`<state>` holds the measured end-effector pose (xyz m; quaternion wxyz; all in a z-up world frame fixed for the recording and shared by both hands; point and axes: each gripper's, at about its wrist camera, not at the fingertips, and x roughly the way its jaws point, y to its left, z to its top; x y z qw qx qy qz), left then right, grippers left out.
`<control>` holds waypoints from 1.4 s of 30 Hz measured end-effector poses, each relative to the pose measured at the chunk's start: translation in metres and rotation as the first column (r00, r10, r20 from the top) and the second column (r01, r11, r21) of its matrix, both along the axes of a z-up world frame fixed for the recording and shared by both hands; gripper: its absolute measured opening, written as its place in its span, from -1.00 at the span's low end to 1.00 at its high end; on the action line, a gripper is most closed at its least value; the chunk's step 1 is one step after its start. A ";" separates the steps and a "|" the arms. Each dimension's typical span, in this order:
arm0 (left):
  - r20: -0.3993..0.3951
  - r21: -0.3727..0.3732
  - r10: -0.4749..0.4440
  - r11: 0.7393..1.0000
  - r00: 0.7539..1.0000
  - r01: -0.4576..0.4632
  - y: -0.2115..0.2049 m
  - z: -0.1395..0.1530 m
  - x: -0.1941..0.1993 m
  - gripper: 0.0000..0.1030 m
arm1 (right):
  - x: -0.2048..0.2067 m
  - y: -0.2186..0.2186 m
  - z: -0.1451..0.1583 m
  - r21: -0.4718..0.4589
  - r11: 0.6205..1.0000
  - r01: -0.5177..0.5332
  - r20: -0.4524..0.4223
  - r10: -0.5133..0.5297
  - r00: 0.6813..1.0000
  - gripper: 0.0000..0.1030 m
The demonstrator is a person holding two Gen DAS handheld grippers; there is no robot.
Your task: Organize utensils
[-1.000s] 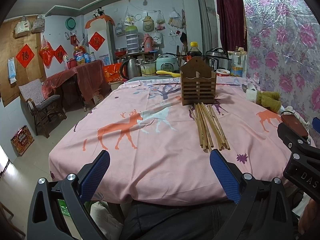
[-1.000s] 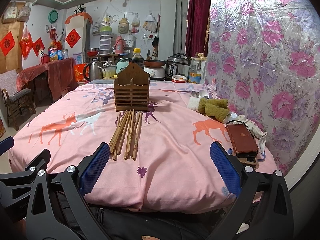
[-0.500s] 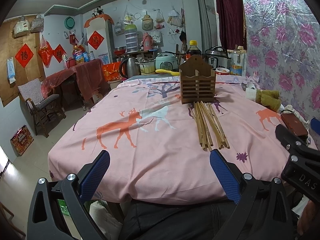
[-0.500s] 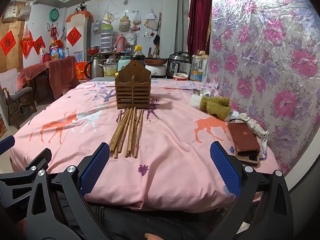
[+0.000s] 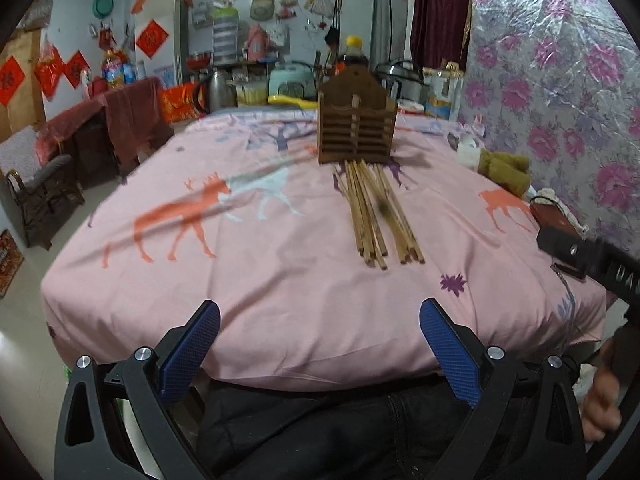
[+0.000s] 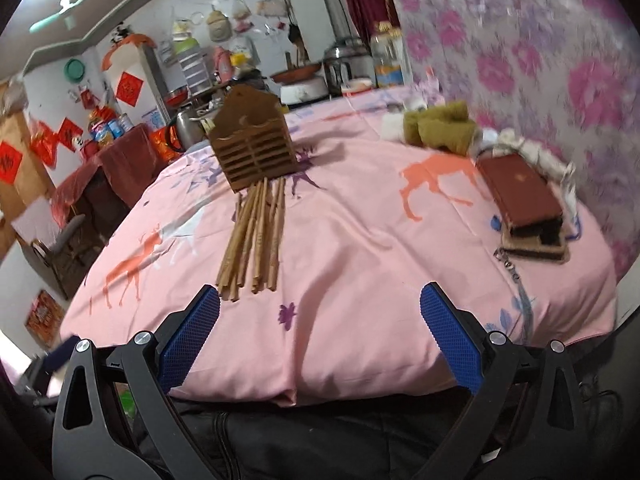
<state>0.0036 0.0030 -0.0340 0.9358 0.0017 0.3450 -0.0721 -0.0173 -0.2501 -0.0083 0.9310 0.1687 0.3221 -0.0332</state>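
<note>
A bundle of wooden chopsticks (image 5: 376,216) lay flat on the pink deer-print cloth (image 5: 248,280) covering the surface, their far ends touching the foot of an upright brown slatted wooden holder (image 5: 357,125). The left gripper (image 5: 320,344) hung at the near edge, its jaws released wide and empty. The right gripper (image 6: 320,340) was likewise spread and empty, the chopsticks' (image 6: 256,232) near ends just ahead of its left finger. A dark red wallet (image 6: 520,196) lay to the right.
</note>
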 end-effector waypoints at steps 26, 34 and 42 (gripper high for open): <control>-0.286 0.048 -0.026 0.998 0.958 0.042 -0.041 -0.057 0.178 0.90 | 0.139 -0.020 -0.071 -0.023 0.999 -0.029 -0.210 0.024 0.977 0.88; -0.280 0.087 0.115 0.992 0.953 -0.094 0.006 -0.058 0.208 0.92 | 0.142 -0.016 -0.074 -0.056 0.998 -0.029 -0.201 0.017 0.979 0.89; -0.255 0.060 0.134 0.991 0.958 -0.123 0.024 -0.059 0.204 0.92 | 0.152 -0.004 -0.073 -0.094 0.993 -0.069 -0.231 0.046 0.972 0.90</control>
